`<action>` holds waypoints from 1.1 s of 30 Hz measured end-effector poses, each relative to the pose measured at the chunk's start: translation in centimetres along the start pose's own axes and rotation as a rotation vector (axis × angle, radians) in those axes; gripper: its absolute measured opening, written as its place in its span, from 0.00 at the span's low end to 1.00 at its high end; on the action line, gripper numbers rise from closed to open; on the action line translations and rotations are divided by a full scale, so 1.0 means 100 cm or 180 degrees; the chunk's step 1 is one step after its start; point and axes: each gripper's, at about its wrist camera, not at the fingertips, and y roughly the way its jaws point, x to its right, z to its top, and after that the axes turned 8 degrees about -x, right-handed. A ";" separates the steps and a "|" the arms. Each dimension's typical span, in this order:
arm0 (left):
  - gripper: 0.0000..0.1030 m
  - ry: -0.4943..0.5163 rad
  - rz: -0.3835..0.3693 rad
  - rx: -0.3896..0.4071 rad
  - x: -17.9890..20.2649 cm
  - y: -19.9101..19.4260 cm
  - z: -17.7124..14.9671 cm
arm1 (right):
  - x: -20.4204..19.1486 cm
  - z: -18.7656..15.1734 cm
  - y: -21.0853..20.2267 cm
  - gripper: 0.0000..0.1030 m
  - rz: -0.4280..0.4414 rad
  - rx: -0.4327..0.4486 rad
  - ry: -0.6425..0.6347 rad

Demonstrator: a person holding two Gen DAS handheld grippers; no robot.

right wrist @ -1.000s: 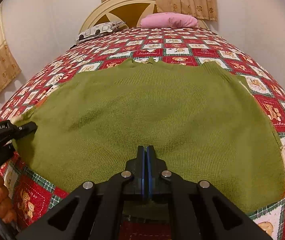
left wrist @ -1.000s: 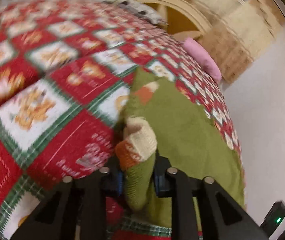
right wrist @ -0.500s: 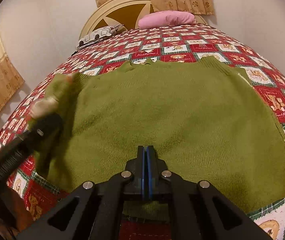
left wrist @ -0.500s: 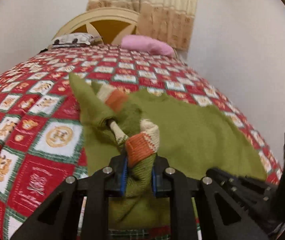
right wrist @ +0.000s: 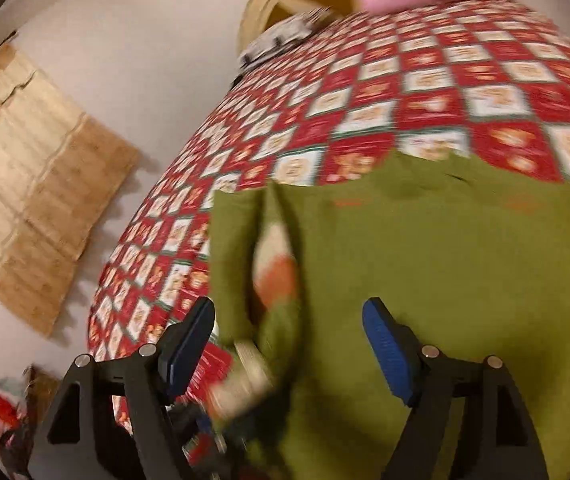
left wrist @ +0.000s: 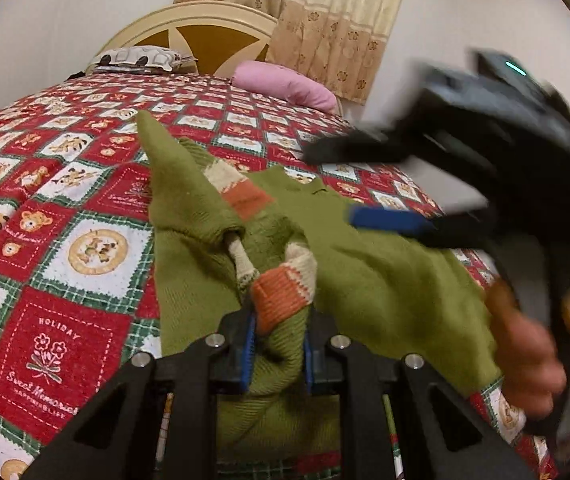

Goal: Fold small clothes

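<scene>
Left wrist: left tool point(left wrist: 277, 354) clamps sweater point(left wrist: 385, 280) sleeve; right tool point(right wrist: 289, 354) spread.

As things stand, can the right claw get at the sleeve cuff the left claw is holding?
Probably yes. The right claw is open above the green sweater, and the striped cuff lies between its fingers' line of approach; only the left claw crowds it.
</scene>
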 end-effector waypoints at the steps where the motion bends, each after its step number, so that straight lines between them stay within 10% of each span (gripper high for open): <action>1: 0.18 0.0002 -0.0002 0.0002 0.001 0.000 0.000 | -0.003 0.008 0.010 0.75 0.0024 -0.0077 -0.0022; 12: 0.18 -0.0038 -0.0085 0.0005 0.000 -0.002 -0.002 | -0.070 0.047 0.107 0.74 -0.0233 -0.0832 -0.1024; 14: 0.18 -0.0043 -0.0093 0.0003 0.001 -0.003 -0.002 | -0.079 0.043 0.113 0.35 -0.0465 -0.0807 -0.1239; 17: 0.18 -0.0088 -0.0126 -0.0005 -0.003 -0.003 -0.001 | -0.070 0.043 0.113 0.18 -0.0552 -0.0766 -0.1177; 33: 0.17 0.0245 -0.0136 0.0228 0.018 -0.025 -0.006 | -0.023 0.034 0.027 0.16 -0.0409 -0.0105 -0.0575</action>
